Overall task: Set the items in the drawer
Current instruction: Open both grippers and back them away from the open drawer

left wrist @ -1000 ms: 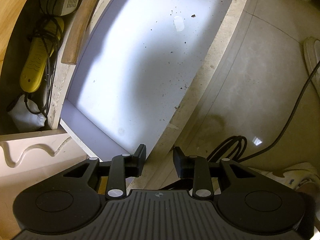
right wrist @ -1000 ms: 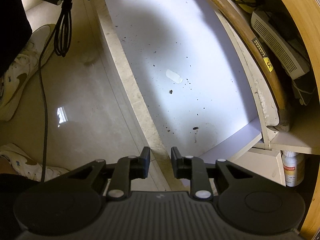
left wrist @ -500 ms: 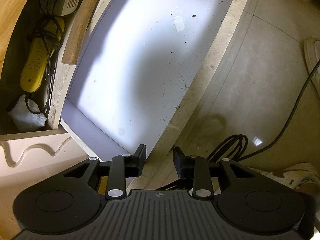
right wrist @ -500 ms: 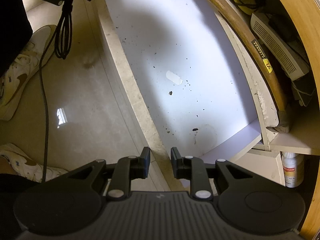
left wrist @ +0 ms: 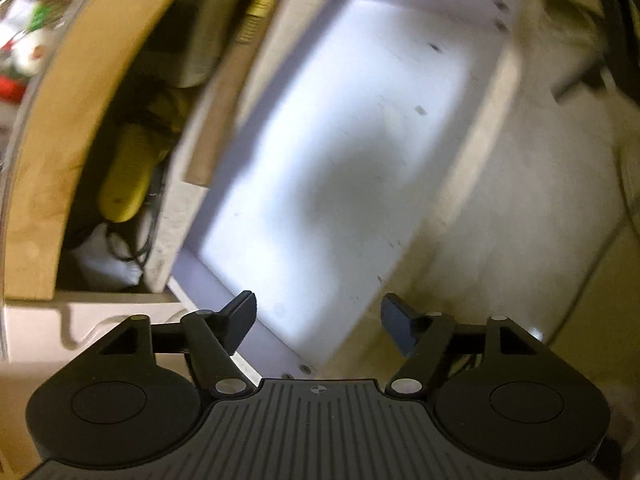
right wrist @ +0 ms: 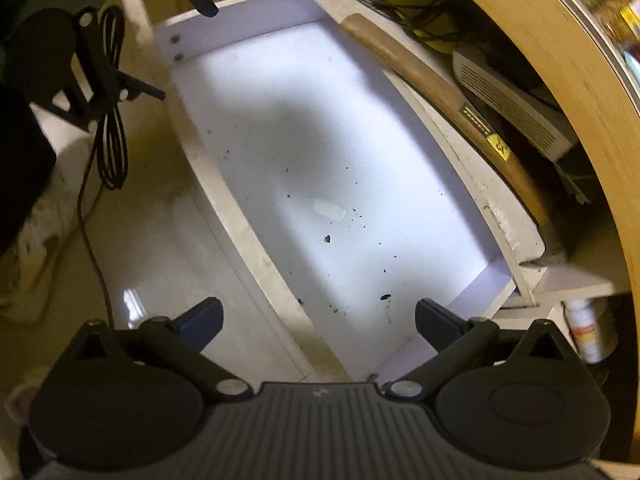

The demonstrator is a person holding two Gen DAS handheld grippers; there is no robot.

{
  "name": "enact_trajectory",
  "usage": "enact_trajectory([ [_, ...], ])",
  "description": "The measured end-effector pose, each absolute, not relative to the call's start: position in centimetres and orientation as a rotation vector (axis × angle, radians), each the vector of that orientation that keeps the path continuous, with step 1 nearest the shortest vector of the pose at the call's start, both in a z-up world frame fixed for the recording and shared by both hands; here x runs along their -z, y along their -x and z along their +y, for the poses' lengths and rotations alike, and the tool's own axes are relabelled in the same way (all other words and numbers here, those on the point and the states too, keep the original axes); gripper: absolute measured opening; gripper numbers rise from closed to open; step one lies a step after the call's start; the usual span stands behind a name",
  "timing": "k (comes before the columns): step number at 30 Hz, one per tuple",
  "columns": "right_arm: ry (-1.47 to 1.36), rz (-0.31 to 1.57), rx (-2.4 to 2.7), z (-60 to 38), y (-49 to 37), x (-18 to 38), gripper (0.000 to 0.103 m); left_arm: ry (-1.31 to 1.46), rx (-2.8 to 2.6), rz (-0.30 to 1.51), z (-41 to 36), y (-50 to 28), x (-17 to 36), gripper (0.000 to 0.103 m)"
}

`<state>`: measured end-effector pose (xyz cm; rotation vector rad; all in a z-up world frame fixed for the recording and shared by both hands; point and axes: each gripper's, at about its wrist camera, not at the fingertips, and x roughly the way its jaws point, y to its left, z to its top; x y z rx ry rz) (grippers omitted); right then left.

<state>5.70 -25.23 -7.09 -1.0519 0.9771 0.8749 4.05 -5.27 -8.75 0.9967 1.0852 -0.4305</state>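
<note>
The pulled-out white drawer (left wrist: 340,168) (right wrist: 320,152) lies below both grippers, its floor bare except for dark crumbs and a small pale scrap (right wrist: 329,209). My left gripper (left wrist: 318,322) is open and empty above the drawer's near corner; this view is blurred. My right gripper (right wrist: 318,322) is open and empty above the drawer's front rail. The left gripper also shows in the right wrist view (right wrist: 100,80) at the upper left, beyond the drawer's far end.
Behind the drawer in the cabinet lie a wooden handle (right wrist: 440,92), a yellow device with a cord (left wrist: 128,176), a white ribbed box (right wrist: 508,96) and a white bag (left wrist: 104,260). A small bottle (right wrist: 584,332) stands lower right. A black cable (right wrist: 108,128) hangs over the tiled floor (right wrist: 160,260).
Both grippers have opened from nearly shut to wide. Both have pulled back and tilted, so more of the drawer and its far end shows; the left view is blurred by motion.
</note>
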Motion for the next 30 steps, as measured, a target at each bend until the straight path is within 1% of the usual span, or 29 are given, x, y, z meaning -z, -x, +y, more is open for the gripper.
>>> enact_trajectory([
  [2,1.033,0.979,-0.873,-25.2,-5.8,7.0,0.103,-0.933,0.407,1.091,-5.0,-4.7,8.2,0.084],
  [3,1.027,0.974,-0.871,-25.2,-5.9,6.9,0.103,-0.903,0.396,1.094,-4.9,-5.1,8.0,0.087],
  [5,1.018,0.969,-0.861,-25.2,-5.9,6.9,0.103,-0.868,0.369,1.094,-4.9,-5.5,7.7,0.099],
  [7,1.002,0.967,-0.854,-25.3,-6.0,6.9,0.103,-0.838,0.339,1.105,-4.7,-6.0,7.6,0.103],
  [11,0.933,0.964,-0.821,-25.4,-6.2,6.4,0.103,-0.735,0.289,1.135,-4.5,-6.7,7.2,0.103],
  [20,0.707,1.011,-0.678,-25.7,-8.0,5.2,0.103,-0.370,0.182,1.238,-2.8,-7.9,6.5,0.103],
  [30,0.409,1.147,-0.424,-27.7,-10.2,4.7,0.103,-0.171,0.023,1.255,-1.5,-7.7,5.7,0.102],
])
